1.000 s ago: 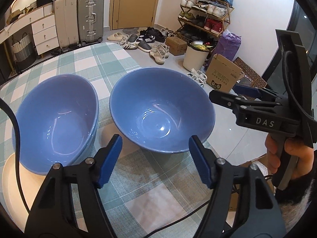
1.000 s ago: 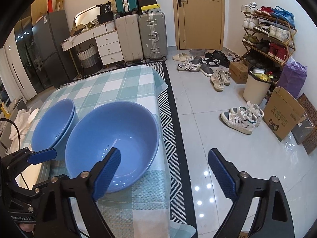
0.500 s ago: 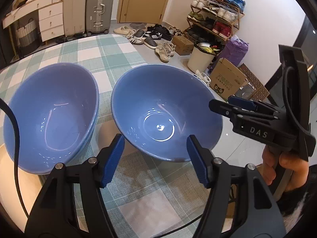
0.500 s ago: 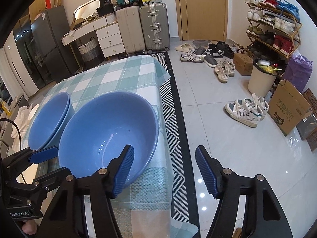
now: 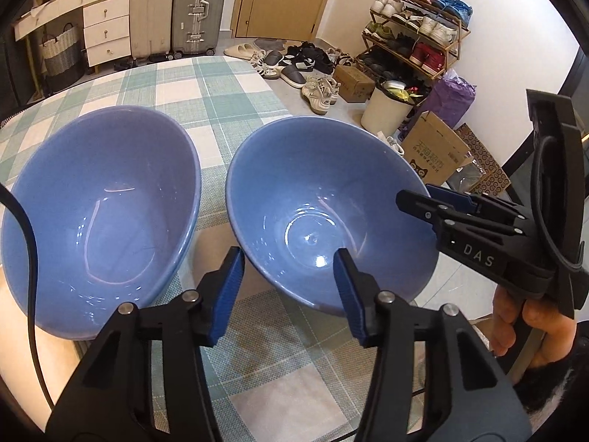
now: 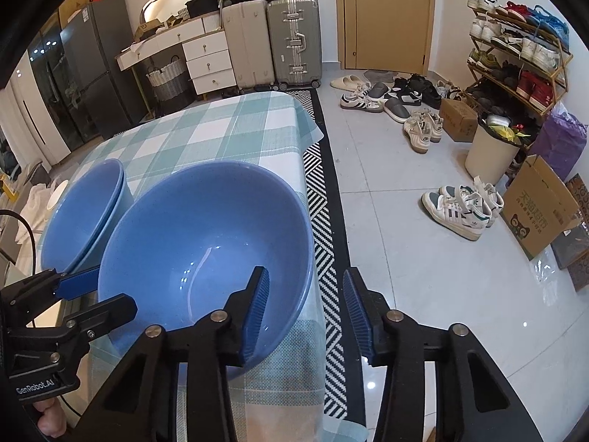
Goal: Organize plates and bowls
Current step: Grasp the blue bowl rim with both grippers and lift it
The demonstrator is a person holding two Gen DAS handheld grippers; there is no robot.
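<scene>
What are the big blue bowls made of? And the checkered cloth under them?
The single blue bowl and the blue bowl stack look like glazed ceramic: smooth, with bright glints and thick rims, though hard plastic is possible. The checkered tablecloth looks like woven fabric or textured vinyl: matte, fine grid texture, draping at the corner.

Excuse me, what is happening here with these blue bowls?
A person holds a gripper in each hand over a table with a checked cloth. Both the left gripper and the right gripper straddle the rim of the single blue bowl, jaws closing but not yet pressing. The stacked blue bowls sit beside it, untouched.
</scene>
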